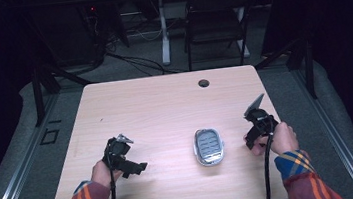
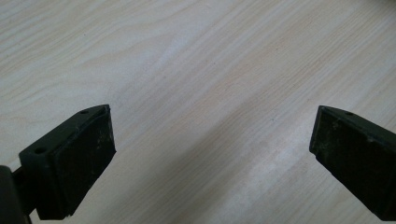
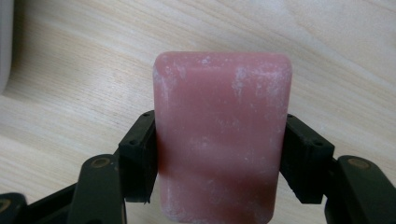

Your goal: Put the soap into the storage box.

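A pink soap bar (image 3: 222, 135) with white scuffs sits clamped between the jaws of my right gripper (image 3: 219, 156), held just above the wooden table. In the high view that right gripper (image 1: 255, 138) is at the table's right side, next to a grey soap dish (image 1: 208, 146) with a ribbed inside that lies in the middle. A strip of the dish's pale rim (image 3: 4, 44) shows at the left edge of the right gripper view. My left gripper (image 1: 134, 168) hovers low over the left part of the table, its jaws (image 2: 212, 158) wide apart over bare wood.
The light wood table (image 1: 155, 107) has a round cable hole (image 1: 204, 83) near its far edge. Behind it stand a black folding chair (image 1: 216, 22) and a white desk leg (image 1: 163, 30) on a grey floor.
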